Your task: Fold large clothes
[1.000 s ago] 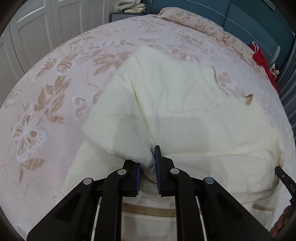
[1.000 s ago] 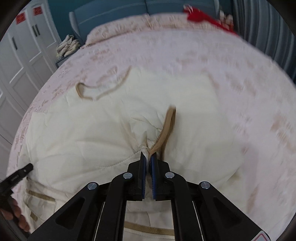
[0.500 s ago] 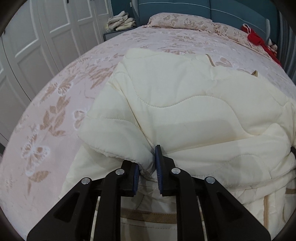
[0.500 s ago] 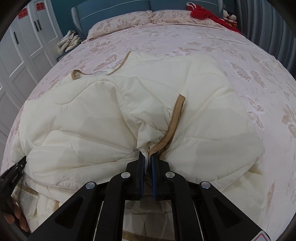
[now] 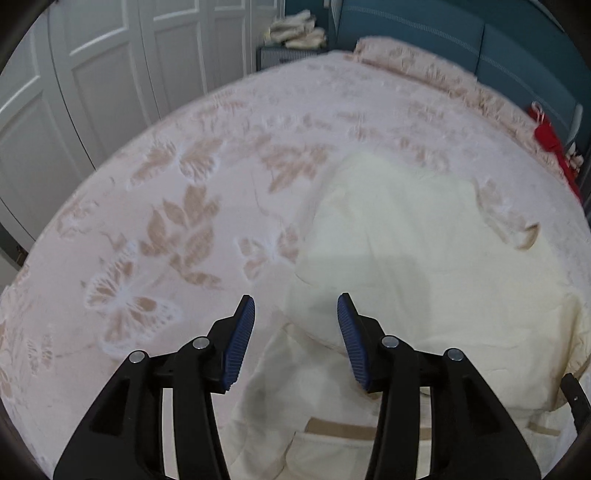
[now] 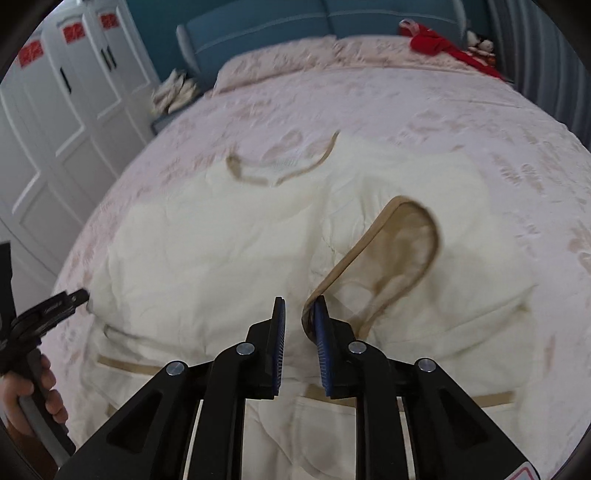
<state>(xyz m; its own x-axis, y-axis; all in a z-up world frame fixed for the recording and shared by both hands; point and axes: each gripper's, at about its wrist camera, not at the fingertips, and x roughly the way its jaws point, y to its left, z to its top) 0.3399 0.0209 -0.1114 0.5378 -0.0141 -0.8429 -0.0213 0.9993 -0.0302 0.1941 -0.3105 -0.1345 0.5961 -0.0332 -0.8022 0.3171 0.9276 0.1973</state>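
Note:
A cream quilted coat (image 5: 424,266) with tan trim lies on the bed, its upper layer folded over the lower part. My left gripper (image 5: 295,306) hovers above the coat's left edge; its jaws are opening and nothing is between them. In the right wrist view the same coat (image 6: 221,236) shows a sleeve cuff (image 6: 399,254) with a tan lining. My right gripper (image 6: 300,306) hangs just before that cuff with its jaws opening. The cuff's rim leans on the right pad, and the left pad stands apart from it. The left gripper (image 6: 55,306) shows at the far left, held by a hand (image 6: 33,391).
The bed (image 5: 166,229) has a pink cover with butterflies. Pillows (image 6: 295,55) lie at a blue headboard (image 5: 424,33), with a red cloth (image 6: 443,40) at the far right. White wardrobe doors (image 5: 92,74) stand on the left. A nightstand (image 5: 291,51) carries folded cloth.
Both grippers let go of the coat and opened, the left wider. Both pulled back toward me. The freed fold dropped flat and the right sleeve cuff fell open.

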